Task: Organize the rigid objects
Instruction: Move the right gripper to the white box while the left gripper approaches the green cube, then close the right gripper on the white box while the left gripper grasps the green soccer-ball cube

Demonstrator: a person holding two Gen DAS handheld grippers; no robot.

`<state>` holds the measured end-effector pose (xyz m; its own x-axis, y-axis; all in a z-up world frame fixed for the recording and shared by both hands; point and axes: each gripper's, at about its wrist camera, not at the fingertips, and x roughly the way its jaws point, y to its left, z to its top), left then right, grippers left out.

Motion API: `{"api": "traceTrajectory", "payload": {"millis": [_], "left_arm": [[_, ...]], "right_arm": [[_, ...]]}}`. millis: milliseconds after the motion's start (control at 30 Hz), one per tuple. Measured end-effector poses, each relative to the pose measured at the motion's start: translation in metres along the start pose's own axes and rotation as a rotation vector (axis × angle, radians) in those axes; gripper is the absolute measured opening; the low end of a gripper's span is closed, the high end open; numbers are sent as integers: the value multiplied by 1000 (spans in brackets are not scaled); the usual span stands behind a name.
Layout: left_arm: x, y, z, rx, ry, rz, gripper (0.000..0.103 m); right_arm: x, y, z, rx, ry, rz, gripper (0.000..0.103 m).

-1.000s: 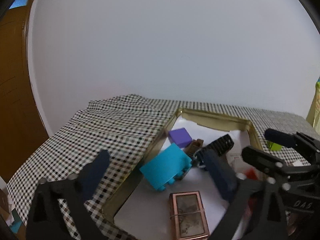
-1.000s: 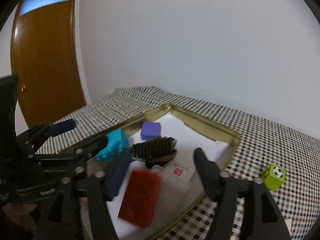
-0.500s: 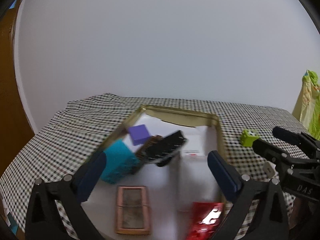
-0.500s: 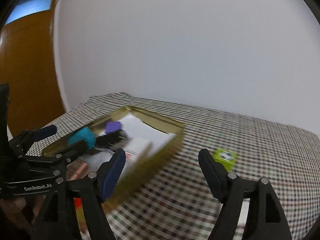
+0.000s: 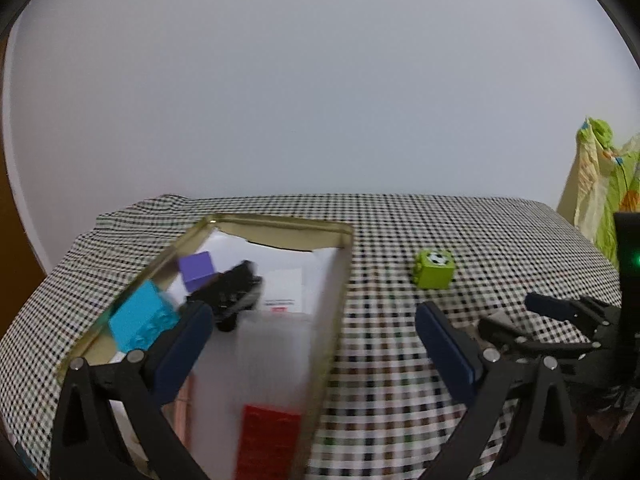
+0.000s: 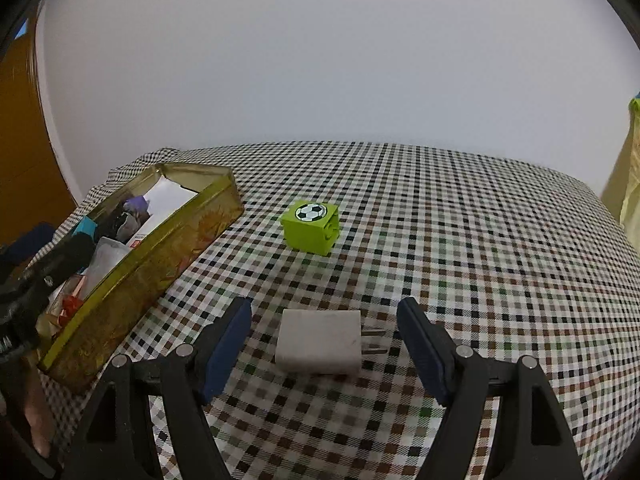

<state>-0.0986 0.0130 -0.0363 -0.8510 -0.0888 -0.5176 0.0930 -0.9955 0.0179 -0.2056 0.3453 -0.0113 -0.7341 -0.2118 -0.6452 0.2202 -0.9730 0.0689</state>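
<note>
Right gripper (image 6: 324, 322) nearest, jaws spread wide and gripping nothing, blue pads either side of a white plug adapter (image 6: 320, 346) without touching it. Adapter flat on the checked tablecloth (image 6: 460, 240), two metal prongs toward the right pad. Left gripper (image 5: 312, 330) likewise released and empty-jawed, one pad over the gold tin (image 5: 338, 280), the other over bare cloth beside it.

Further back on the cloth: green cube (image 6: 311, 227) with a football sticker on top, well apart from the adapter and a little right of the tin's near corner. Same cube in the left wrist view (image 5: 435, 269), beyond the right-hand pad.

Tin at the left, long side patterned, white paper lining inside. Packed within: red block (image 5: 268, 440) closest, cyan block (image 5: 140, 322) against the left wall, black brush (image 5: 228, 296) in the middle, purple cube (image 5: 196, 266) toward the far end, white card (image 5: 282, 292) with a red mark beside the brush. Much of the tin's contents blurred.

Cloth rumpled at the far left corner. Beyond: plain pale wall (image 6: 320, 60), brown wooden door (image 6: 24, 140) at far left, yellow-green patterned fabric (image 5: 604, 192) hanging at far right.
</note>
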Motion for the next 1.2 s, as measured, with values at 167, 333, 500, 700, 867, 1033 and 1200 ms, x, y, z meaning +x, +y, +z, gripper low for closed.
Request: {"api": "traceTrajectory", "payload": {"millis": [167, 333, 500, 700, 867, 1033, 1200], "left_arm": [[9, -9, 0, 19, 12, -6, 102], [15, -20, 0, 46, 15, -11, 102], [19, -31, 1, 71, 19, -22, 102], [28, -45, 5, 91, 43, -34, 102], [39, -66, 9, 121, 59, -46, 102], [49, -85, 14, 138, 68, -59, 102], [71, -95, 24, 128, 119, -89, 102]], "right_arm": [[10, 7, -2, -38, 94, -4, 77], [15, 11, -5, -70, 111, -40, 55], [11, 10, -7, -96, 111, -28, 51], [12, 4, -4, -69, 104, -26, 50], [10, -16, -2, -31, 90, -60, 50], [14, -37, 4, 0, 86, -101, 50], [22, -57, 11, 36, 87, -131, 50]]}}
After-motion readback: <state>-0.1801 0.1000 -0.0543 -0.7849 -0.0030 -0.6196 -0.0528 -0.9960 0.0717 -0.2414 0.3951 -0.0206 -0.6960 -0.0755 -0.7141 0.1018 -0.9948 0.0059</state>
